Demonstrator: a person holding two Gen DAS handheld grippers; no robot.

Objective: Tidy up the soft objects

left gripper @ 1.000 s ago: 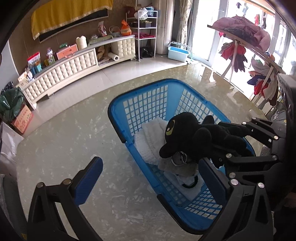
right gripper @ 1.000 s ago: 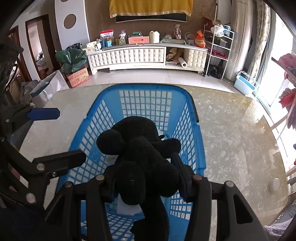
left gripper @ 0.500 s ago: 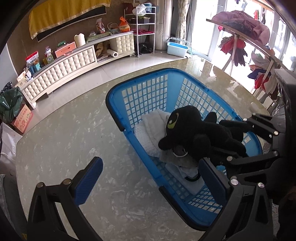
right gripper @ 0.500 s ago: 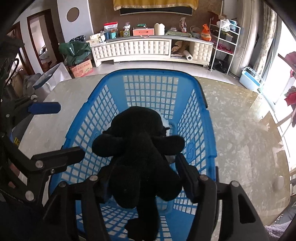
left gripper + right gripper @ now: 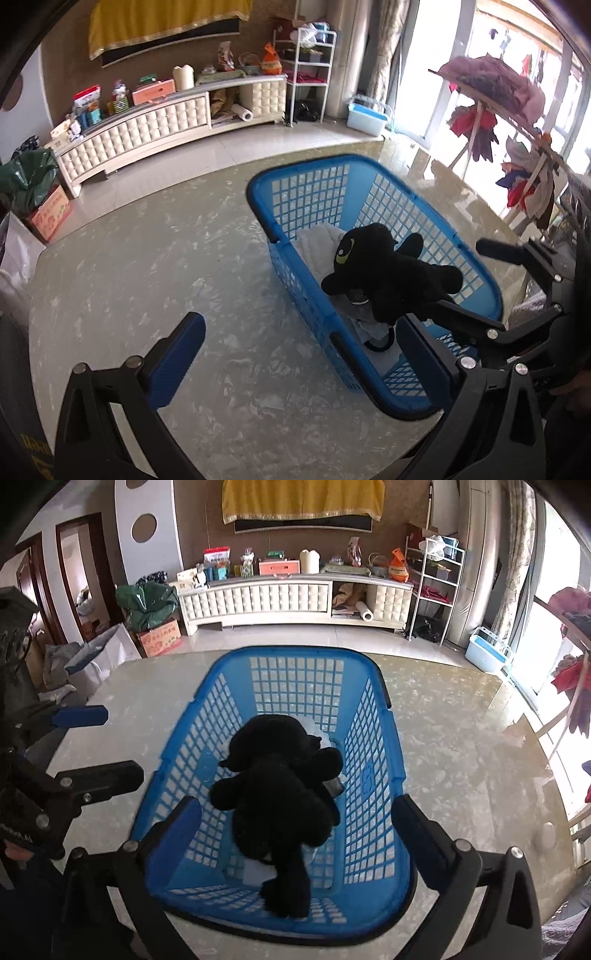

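Right wrist view, right gripper [image 5: 295, 834] tilted downward over basket [image 5: 373, 775], jaws opening, black plush [image 5: 280, 790] released.

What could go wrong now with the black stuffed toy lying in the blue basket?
The black stuffed toy lies on top of the white cloths in the blue basket, so it could roll or slump toward one side. The right gripper is opening with the toy between its fingers but not pinched; pulling back carelessly might snag the tail or bump the rim. The left gripper hangs open beside the basket and could knock it.
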